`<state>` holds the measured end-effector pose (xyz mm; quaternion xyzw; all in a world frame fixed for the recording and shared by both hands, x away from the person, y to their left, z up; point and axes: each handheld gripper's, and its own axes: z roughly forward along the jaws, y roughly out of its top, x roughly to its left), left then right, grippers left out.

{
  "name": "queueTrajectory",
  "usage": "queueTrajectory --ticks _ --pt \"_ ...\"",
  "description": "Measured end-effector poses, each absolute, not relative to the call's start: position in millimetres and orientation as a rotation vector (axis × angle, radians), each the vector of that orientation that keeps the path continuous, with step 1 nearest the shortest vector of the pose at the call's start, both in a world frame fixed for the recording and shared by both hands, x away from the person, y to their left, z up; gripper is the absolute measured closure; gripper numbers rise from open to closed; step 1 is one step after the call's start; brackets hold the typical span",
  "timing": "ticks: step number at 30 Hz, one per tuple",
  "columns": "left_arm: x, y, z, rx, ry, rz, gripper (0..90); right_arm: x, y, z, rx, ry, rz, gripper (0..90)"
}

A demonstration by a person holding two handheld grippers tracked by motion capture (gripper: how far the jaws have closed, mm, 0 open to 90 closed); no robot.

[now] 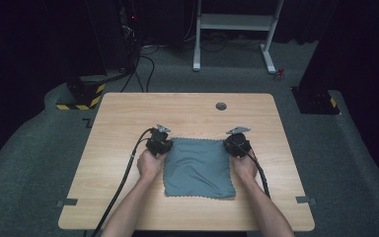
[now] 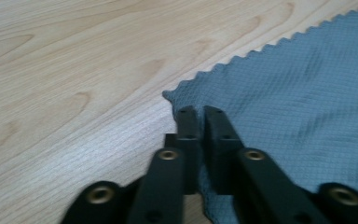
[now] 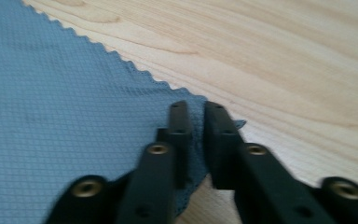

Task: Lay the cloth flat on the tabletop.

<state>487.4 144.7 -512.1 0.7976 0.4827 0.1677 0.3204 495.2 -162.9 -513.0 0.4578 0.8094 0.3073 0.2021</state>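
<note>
Left tool (image 1: pixel 159 143): sits at the far-left corner of the blue-grey square cloth with zigzag-cut edges (image 1: pixel 198 168). In the left gripper view the jaws stand a narrow slit apart over that corner (image 2: pixel 177 95); the pads look clear of the fabric, so nothing seems gripped.

The cloth lies flat on the pale wood-grain tabletop (image 1: pixel 128 113), near the person's edge and roughly centred. Its weave is a fine waffle grid, soft and matte, with light ripples near the corners. The tabletop is smooth laminate with a small round grey grommet (image 1: pixel 221 106) beyond the cloth's far edge.

Right tool (image 1: pixel 237 143): at the cloth's far-right corner, mirroring the left. In the right gripper view the jaws are slightly parted, with the corner tip (image 3: pixel 235 124) lying under and between them, not pinched.

Judgement: one tool at each far corner suits taking both corners together for a fold or lift. The thin fabric lies flat, so the jaws must come low to catch it.
</note>
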Motion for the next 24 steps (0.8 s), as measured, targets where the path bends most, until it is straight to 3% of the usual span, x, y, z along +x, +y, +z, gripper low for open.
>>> queueTrajectory --ticks 3,8,16,24 --pt "479.7 149.0 -505.4 2.099 1.255 0.442 69.6 490.9 -165.2 -508.0 1.272 2.255 0.904 73.5" --pt "444.9 158.5 -497.1 2.118 1.191 0.369 63.0 461.5 -171.1 -492.7 1.173 2.298 0.995 75.2" --pt "369.6 159.5 -501.9 2.157 1.104 0.327 65.5 388.0 -189.6 -497.4 1.044 2.393 1.023 77.6" --pt "338.6 153.1 -504.5 2.214 1.085 0.33 70.4 346.7 -194.7 -509.2 1.009 2.418 1.018 77.9"
